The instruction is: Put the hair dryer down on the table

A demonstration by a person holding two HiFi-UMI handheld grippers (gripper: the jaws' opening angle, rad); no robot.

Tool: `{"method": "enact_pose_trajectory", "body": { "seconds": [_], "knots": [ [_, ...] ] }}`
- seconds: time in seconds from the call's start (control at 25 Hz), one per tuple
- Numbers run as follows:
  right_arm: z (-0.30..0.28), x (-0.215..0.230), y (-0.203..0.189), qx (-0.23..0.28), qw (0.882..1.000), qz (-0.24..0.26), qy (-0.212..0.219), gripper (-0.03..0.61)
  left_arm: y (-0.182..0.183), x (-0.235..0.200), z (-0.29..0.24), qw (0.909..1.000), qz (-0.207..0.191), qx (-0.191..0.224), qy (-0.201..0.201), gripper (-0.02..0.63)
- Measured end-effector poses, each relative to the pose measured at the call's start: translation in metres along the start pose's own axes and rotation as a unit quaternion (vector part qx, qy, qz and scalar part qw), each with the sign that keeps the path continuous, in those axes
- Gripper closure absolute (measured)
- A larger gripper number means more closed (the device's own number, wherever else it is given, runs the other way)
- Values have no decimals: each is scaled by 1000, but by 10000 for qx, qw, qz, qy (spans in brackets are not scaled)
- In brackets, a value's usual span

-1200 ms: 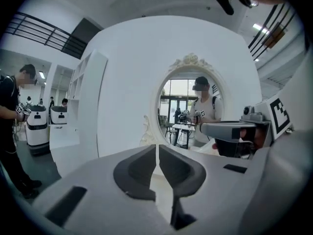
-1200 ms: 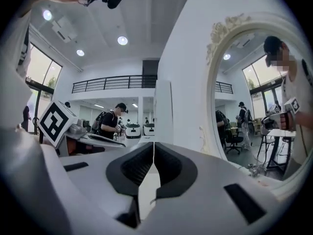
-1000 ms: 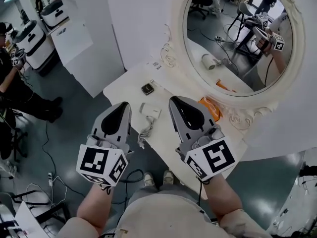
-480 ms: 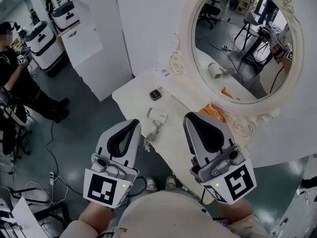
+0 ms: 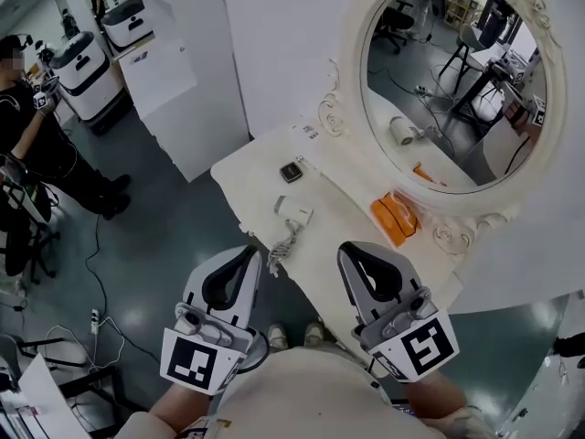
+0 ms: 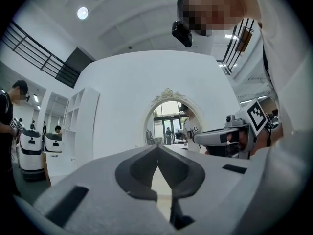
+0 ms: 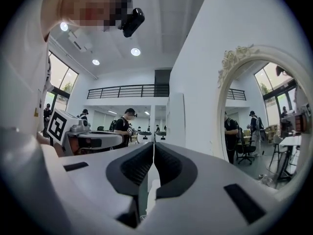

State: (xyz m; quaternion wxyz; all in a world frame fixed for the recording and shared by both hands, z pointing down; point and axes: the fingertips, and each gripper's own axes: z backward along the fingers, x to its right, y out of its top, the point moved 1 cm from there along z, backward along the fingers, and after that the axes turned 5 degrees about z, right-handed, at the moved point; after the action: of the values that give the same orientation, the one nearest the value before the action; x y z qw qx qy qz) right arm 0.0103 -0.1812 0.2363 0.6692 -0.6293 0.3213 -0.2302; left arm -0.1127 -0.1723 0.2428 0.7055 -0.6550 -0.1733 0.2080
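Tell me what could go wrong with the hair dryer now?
The hair dryer lies close to the table edge, and its curly cord reaches that edge. The left gripper, jaws shut and empty, is right by the cord; a bump might snag it and drag the dryer off.

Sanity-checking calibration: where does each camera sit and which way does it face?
Head view: on the person's head, steeply down at table, hair dryer, mirror; left gripper, right gripper, forearms show.
Left gripper view: on the left gripper, facing level toward the mirror; its shut jaws show.
Right gripper view: on the right gripper, facing level past the mirror; its shut jaws show.
All share the mirror.
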Motion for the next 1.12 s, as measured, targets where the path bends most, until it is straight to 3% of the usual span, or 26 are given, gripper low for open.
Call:
{"method": "enact_pose_trajectory", "body": {
  "seconds": [0.32,0.6,1.12],
  "knots": [
    [3,-3,-11,-113,9997,-188,73,557,-23,8,-3,9993,163,-293,-136,598],
    [14,8,-15,-175,9995,-160,-197,558,-23,14,-11,9982,489,-236,-248,599],
    [13,3,-20,-191,9991,-322,-193,558,-30,17,-10,9975,449,-463,-274,598]
  ]
}}
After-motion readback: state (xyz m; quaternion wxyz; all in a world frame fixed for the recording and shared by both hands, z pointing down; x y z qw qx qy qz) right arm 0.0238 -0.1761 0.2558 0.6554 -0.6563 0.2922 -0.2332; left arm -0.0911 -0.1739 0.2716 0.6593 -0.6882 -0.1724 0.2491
